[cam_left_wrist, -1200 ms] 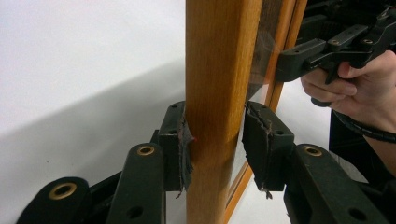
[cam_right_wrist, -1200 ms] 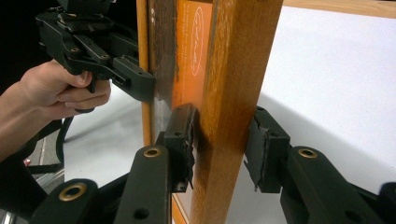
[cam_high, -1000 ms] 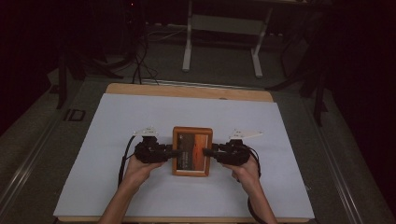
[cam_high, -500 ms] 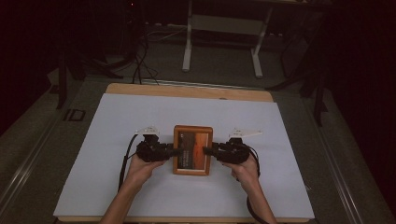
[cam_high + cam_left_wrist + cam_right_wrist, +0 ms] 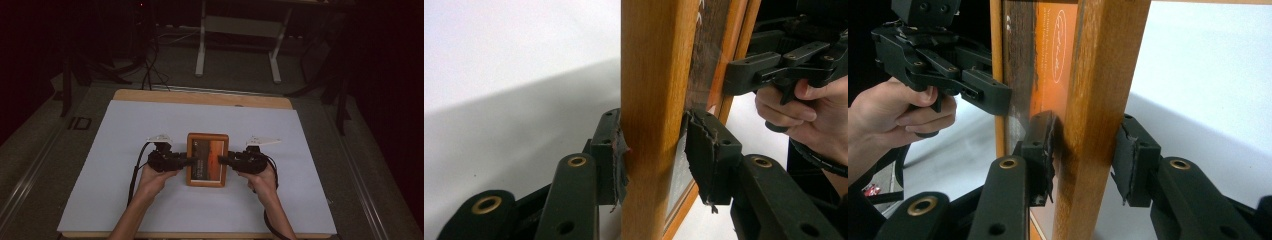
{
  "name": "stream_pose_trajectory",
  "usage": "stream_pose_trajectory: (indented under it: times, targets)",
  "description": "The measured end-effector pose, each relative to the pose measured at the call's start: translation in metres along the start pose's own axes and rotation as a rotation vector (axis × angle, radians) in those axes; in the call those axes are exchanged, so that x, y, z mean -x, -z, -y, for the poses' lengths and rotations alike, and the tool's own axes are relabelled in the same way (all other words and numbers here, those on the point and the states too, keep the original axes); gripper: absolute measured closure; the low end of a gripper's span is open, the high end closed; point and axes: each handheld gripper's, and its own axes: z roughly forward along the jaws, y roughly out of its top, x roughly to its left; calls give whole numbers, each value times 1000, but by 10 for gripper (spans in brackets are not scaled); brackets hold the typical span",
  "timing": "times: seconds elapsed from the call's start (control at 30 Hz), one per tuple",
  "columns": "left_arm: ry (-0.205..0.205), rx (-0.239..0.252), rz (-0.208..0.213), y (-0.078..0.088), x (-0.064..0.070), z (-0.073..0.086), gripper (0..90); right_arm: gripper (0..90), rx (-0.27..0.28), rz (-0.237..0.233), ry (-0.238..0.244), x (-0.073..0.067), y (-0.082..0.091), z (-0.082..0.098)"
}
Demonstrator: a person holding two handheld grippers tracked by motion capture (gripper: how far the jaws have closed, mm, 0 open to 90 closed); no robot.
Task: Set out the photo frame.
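A white sheet covers the table, and a wooden picture frame lies near its middle. The left gripper and right gripper straddle the frame's left and right rails, jaws slightly spread, one pad of each not quite touching the wood.

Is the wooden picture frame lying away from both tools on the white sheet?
No: each tool, left and right, straddles a side rail of the wooden picture frame.

A white sheet covers the wooden table; metal stand behind.
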Motion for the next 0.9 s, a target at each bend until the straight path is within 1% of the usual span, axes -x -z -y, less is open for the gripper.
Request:
stream_pose_trajectory:
  times: [0.17,0.27,0.53,0.9]
  targets:
    - [6,-3,-11,-1,-1,-1,598,630,-3,2,-7,2,-2,0]
    - [3,-17,-28,-2,-3,0,596,627,-14,4,-14,4,-6,2]
    - [20,-9,-29,-2,-4,1,598,627,-6,-10,-23,8,-9,2]
    - [3,-17,-27,-2,-1,4,608,620,-7,-17,-16,9,-8,4]
